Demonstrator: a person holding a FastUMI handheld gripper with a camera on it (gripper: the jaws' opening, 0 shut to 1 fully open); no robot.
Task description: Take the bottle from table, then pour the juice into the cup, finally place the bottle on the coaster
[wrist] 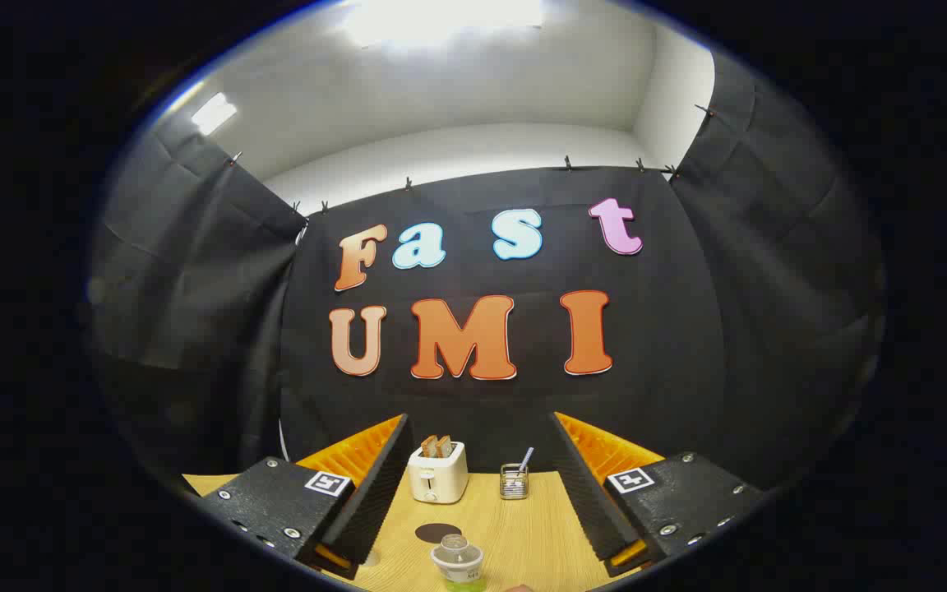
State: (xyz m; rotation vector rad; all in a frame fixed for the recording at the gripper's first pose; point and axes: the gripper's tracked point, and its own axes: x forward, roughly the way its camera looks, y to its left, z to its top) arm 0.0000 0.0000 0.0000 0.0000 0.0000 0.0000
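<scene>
The bottle (458,564) stands upright on the wooden table (523,526), low between my two fingers. It has a clear cap, a white collar and green juice below that. My gripper (480,419) is open, with its fingers spread wide on either side and nothing pressed between them. The fingertips reach well past the bottle. The coaster (438,532), a dark round disc, lies flat on the table just beyond the bottle and a little to its left.
A white toaster (437,473) with two slices of toast stands at the back of the table. To its right is a small wire-mesh holder (514,482) with a utensil in it. Black cloth walls close the booth behind and on both sides.
</scene>
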